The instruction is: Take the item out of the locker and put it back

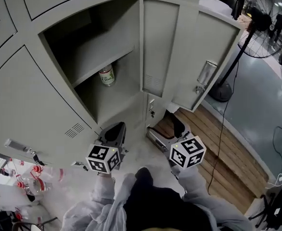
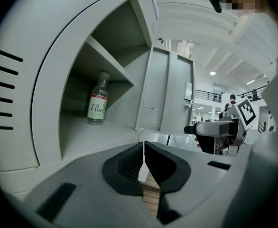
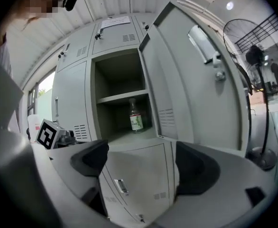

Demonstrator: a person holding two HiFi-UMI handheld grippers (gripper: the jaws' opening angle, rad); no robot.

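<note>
A small clear bottle with a red cap and green-and-white label stands upright on the lower floor of the open locker, below its shelf. It also shows in the left gripper view, bottle, and in the right gripper view, bottle. My left gripper is shut with nothing in it, held low in front of the locker and well short of the bottle; its pads touch. My right gripper is open and empty, beside the left one, below the open door; its pads stand wide apart.
The locker door swings out to the right, handle facing outward. Shut lockers surround the open one. A standing fan and wooden boards are at the right. Plastic bottles lie at lower left.
</note>
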